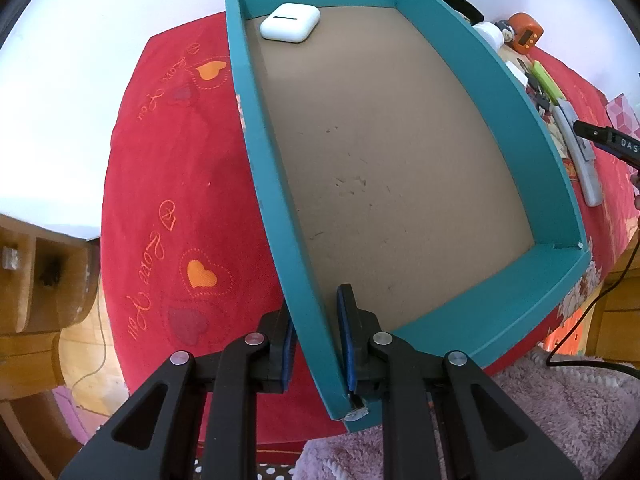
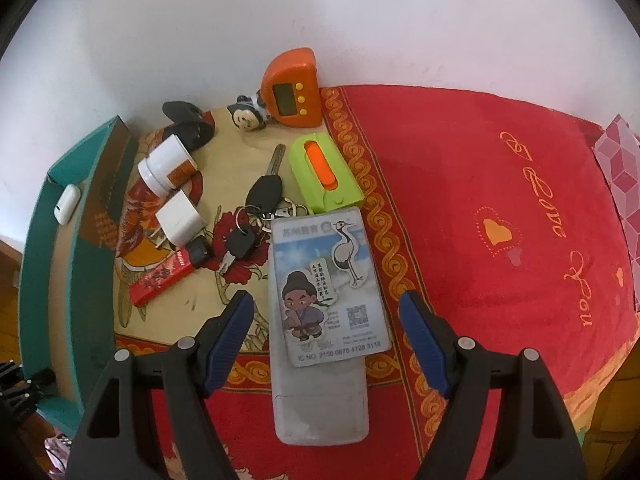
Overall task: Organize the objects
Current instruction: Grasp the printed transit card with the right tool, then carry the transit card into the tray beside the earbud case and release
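Observation:
My left gripper (image 1: 316,344) is shut on the near left wall of a teal open box (image 1: 256,136), one finger inside and one outside. A white earbud case (image 1: 290,23) lies in the box's far left corner; it also shows in the right wrist view (image 2: 66,203). My right gripper (image 2: 326,332) is open and empty, its fingers on either side of a card in a clear holder (image 2: 324,292) lying on the red cloth. A key bunch (image 2: 260,208) is attached at the holder's far end.
Beyond the card lie a green and orange utility knife (image 2: 324,176), an orange timer (image 2: 292,88), a panda figure (image 2: 248,114), a white jar (image 2: 166,164), a white charger (image 2: 180,218), a red lighter (image 2: 160,280) and a black clip (image 2: 188,122). The box wall (image 2: 64,240) stands at left.

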Action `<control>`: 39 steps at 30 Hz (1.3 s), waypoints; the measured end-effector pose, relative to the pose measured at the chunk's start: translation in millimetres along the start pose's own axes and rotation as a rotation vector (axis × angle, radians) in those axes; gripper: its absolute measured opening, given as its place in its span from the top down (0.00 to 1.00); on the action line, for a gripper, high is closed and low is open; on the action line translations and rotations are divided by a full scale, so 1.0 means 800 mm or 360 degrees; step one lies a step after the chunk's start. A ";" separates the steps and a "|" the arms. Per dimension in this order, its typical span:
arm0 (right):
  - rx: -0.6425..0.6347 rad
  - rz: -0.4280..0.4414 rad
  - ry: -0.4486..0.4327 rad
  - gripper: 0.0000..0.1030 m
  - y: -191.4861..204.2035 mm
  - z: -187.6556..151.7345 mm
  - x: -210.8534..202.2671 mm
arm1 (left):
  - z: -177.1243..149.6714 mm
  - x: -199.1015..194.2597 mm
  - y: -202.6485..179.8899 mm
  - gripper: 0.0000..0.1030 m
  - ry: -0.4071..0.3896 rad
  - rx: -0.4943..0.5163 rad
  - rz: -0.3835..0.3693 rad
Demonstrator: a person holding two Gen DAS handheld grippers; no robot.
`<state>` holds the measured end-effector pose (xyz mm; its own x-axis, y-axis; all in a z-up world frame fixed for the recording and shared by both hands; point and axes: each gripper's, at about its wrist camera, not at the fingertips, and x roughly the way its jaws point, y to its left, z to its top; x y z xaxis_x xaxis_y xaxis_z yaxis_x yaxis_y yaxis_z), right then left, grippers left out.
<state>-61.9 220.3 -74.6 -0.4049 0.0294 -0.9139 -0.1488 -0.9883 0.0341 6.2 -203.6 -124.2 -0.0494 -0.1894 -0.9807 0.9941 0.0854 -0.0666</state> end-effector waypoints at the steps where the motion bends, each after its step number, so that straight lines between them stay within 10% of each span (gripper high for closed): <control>1: -0.0006 -0.0003 0.0001 0.26 0.000 0.001 0.002 | -0.002 -0.001 0.002 0.81 0.0000 -0.0002 0.0001; 8: -0.0077 -0.0025 0.0005 0.27 0.003 0.014 0.019 | -0.026 -0.006 0.020 0.81 -0.0008 -0.0050 0.0006; 11: -0.0054 0.0014 -0.0004 0.44 0.000 0.017 0.019 | -0.030 -0.008 0.026 0.81 -0.0012 -0.0069 0.0005; 26: 0.0052 0.0093 -0.0042 0.45 -0.012 0.013 0.000 | -0.034 -0.010 0.026 0.81 -0.0021 -0.0158 0.0020; 39: -0.0209 0.0306 -0.0173 0.45 0.085 0.039 -0.066 | -0.036 -0.006 0.022 0.81 -0.0042 -0.0255 0.0025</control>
<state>-78.4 155.9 -11.3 -0.5102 -0.1523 -0.8465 0.0559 -0.9880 0.1440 21.4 -173.4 -126.1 -0.0294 -0.2124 -0.9767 0.9665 0.2433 -0.0820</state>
